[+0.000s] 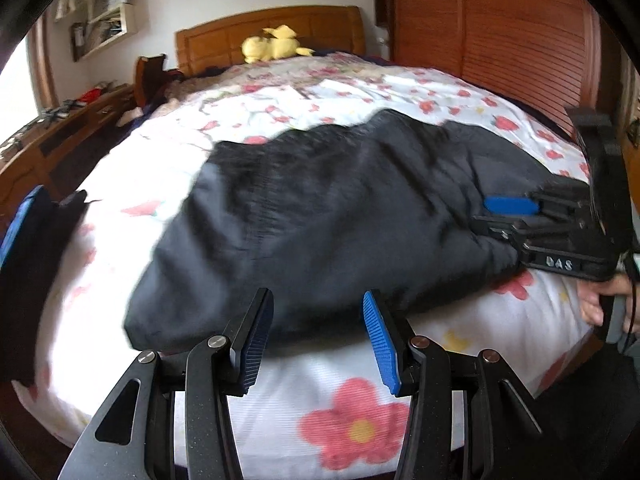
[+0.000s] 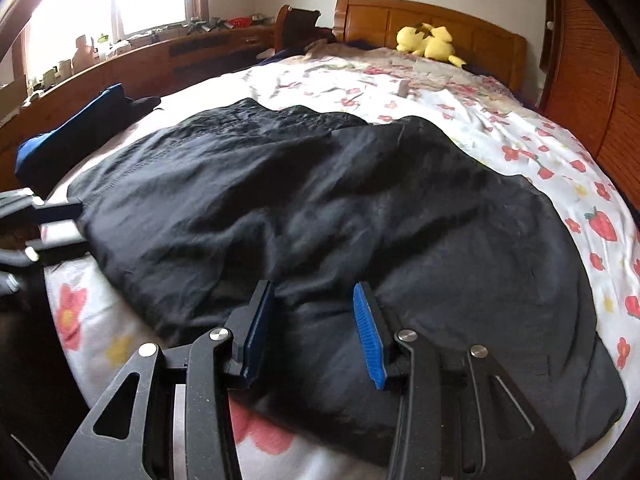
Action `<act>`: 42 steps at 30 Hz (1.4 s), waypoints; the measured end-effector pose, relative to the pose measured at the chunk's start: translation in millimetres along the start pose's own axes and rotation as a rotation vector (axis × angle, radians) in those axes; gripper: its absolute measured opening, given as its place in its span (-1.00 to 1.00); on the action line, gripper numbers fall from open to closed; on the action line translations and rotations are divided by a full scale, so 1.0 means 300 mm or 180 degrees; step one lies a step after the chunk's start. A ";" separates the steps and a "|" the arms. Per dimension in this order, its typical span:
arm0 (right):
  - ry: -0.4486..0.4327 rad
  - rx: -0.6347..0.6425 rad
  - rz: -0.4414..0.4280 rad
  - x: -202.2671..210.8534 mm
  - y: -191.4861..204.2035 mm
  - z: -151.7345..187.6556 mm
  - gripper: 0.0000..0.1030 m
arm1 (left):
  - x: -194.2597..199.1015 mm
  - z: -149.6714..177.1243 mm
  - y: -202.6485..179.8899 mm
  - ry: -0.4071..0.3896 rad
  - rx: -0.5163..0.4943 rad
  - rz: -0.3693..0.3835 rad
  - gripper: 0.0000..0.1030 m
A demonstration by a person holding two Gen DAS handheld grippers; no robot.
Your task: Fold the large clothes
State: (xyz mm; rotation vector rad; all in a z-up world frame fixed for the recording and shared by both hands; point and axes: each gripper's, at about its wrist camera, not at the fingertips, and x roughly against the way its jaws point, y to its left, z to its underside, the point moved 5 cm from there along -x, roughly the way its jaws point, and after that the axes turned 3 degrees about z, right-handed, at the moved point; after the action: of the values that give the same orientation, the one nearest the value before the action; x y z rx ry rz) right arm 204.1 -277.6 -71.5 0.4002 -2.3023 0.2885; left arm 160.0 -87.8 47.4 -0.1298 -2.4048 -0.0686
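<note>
Left wrist view: my left gripper (image 1: 318, 334) hangs spread just short of the black garment (image 1: 340, 216) lying on the floral bedsheet (image 1: 360, 412). Right wrist view: my right gripper (image 2: 316, 330) sits spread over the garment's near edge, gripping nothing.

A big black crumpled cloth garment (image 2: 320, 208) lies spread out on a bed with a white sheet printed with red flowers (image 2: 552, 168). The right gripper (image 2: 314, 332), black with blue ribbed fingers (image 2: 370, 336), is spread wide open over the garment's near edge. The left gripper (image 2: 44, 224) shows at the left, by the garment's side. A yellow plush toy (image 2: 430, 42) sits by the brown wooden headboard (image 2: 492, 40). A dark blue folded cloth (image 2: 76, 128) lies at the bed's left edge.
</note>
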 end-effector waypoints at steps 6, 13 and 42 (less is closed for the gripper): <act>0.0043 0.0225 0.0155 -0.002 0.027 -0.013 -0.18 | 0.055 0.005 0.180 -0.0032 0.0219 -0.0353 -0.06; 0.0142 0.0198 0.0132 -0.032 0.016 -0.035 -0.18 | 0.028 0.035 0.324 0.0121 0.0387 -0.0538 -0.06; 0.0179 0.0091 -0.0018 0.004 -0.023 -0.045 -0.18 | 0.123 -0.151 0.154 -0.0127 0.0180 -0.0145 -0.85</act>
State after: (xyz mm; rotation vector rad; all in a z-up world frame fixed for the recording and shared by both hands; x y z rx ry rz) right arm 214.8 -279.9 -60.9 0.4079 -2.2439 0.3261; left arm 168.2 -43.0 106.3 -0.0505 -2.4473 -0.0193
